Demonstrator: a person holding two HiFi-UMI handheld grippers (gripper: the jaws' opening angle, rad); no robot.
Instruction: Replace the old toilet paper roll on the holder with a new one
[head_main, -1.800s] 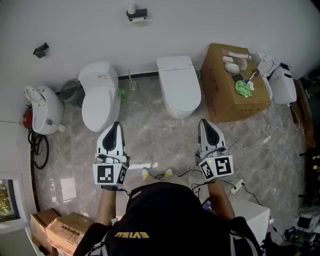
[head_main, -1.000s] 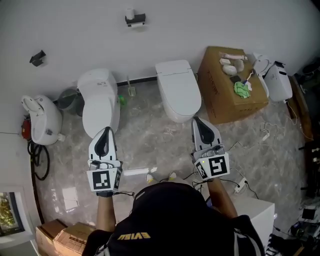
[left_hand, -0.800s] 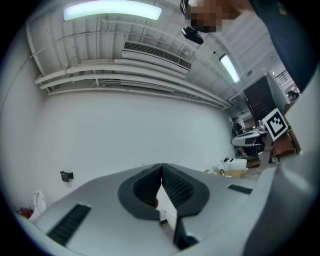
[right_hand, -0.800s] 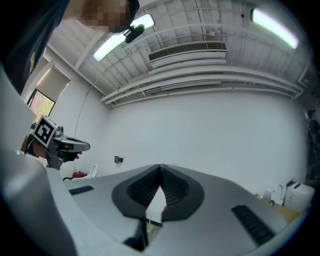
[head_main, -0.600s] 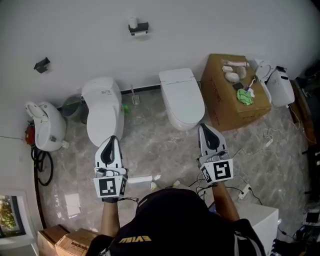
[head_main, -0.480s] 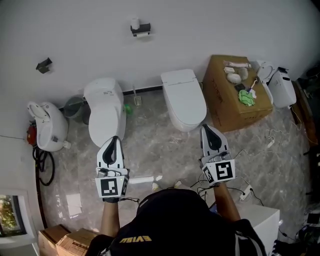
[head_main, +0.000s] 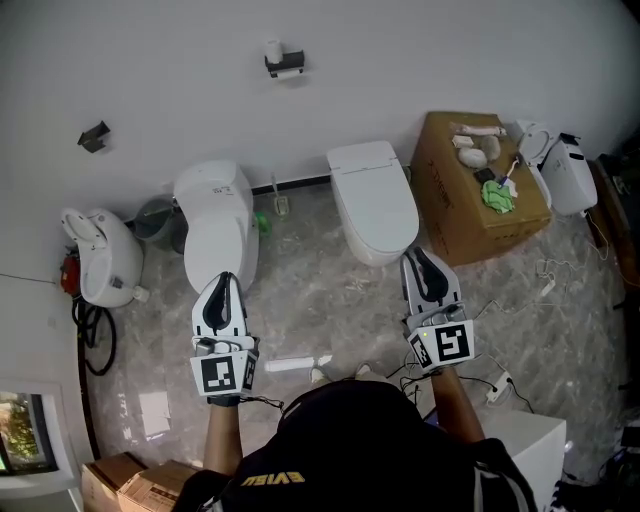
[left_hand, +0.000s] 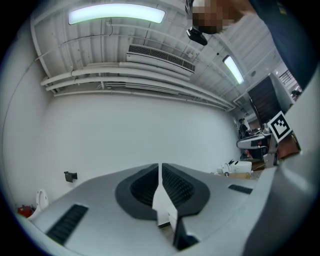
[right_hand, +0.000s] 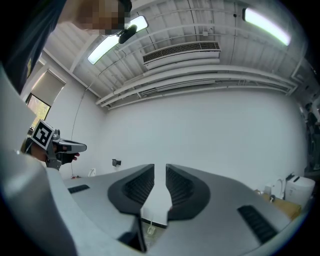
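While left tongs (head_main: 224, 282) and right tongs (head_main: 417, 258) hover, holder (head_main: 283, 63) hangs beyond.

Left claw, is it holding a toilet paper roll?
No, the left claw is shut, its jaws together with nothing between them.

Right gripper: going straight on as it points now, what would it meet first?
Probably the white wall: the right gripper, whose empty jaws have just been opening, looks level at it. The toilet seems to lie below that line; depth unclear.

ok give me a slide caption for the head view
Left hand-held gripper shut, right hand-held gripper just opening on nothing, both held out toward the wall-mounted toilet paper holder.
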